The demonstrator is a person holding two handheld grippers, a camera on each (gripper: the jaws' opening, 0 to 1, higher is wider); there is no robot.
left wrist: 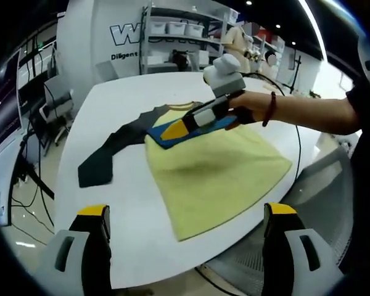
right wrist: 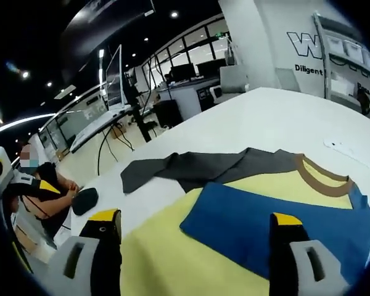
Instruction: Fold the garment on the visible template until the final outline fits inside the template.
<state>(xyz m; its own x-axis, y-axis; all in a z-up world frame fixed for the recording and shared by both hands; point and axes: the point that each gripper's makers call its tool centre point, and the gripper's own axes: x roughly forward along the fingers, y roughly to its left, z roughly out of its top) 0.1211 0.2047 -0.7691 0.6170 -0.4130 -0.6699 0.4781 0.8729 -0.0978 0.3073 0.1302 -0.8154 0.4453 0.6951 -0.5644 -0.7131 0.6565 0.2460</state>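
Left gripper view
Left gripper (left wrist: 188,231): jaws spread wide, nothing between them, hanging off the near edge of the white table (left wrist: 111,117).
Garment (left wrist: 216,172): yellow, lying flat on the table, its hem corner reaching the near edge; one dark grey sleeve (left wrist: 105,157) stretches out toward the table's left edge.
Template (left wrist: 166,139): blue sheet lying on the garment's upper part, near the collar.
Right gripper (left wrist: 172,130): held in a person's hand (left wrist: 246,108), its tip over the template; I cannot tell its jaw state here.

Right gripper view
Right gripper (right wrist: 194,231): jaws wide apart, empty, above the yellow cloth.
Template (right wrist: 277,228): between the jaws, just below the brown collar (right wrist: 317,176).
Sleeve (right wrist: 191,166): beyond the template, on the table.
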